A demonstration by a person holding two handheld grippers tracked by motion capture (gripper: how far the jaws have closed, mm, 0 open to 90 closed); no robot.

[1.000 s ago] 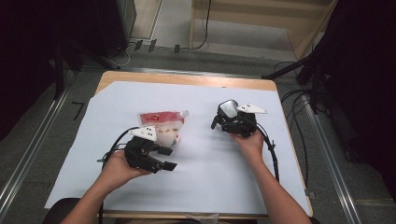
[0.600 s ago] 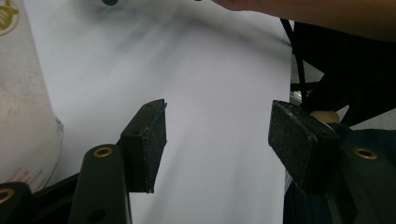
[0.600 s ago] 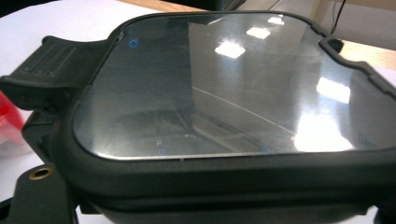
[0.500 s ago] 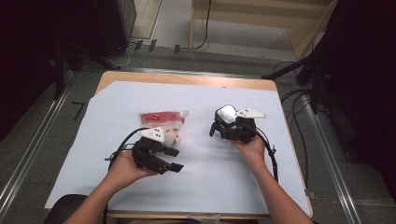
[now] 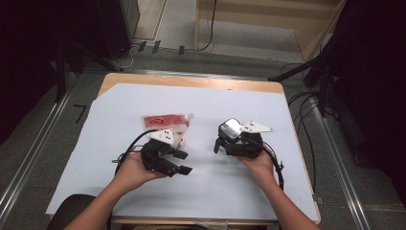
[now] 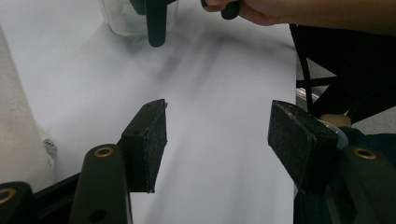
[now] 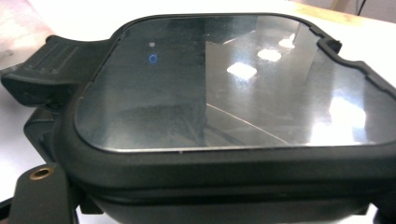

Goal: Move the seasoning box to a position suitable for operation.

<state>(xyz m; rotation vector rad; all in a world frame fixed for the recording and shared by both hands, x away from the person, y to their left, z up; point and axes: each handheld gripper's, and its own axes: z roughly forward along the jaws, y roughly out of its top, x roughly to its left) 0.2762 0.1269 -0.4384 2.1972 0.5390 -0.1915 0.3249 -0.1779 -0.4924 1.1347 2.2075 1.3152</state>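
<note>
Glass-topped container [image 5: 231, 128] with a black frame sits right at my right claw [image 5: 229, 143], on the white surface [image 5: 210, 105]; whether that claw pinches it, I cannot tell. My left claw [image 5: 181, 163] stands spread on nothing. Behind it lies a red pouch [image 5: 165, 122], partly hidden.

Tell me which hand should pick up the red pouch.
Left. The left gripper has open, empty jaws and sits right beside the red pouch. The right gripper is farther away and appears to be holding a lidded container.
</note>
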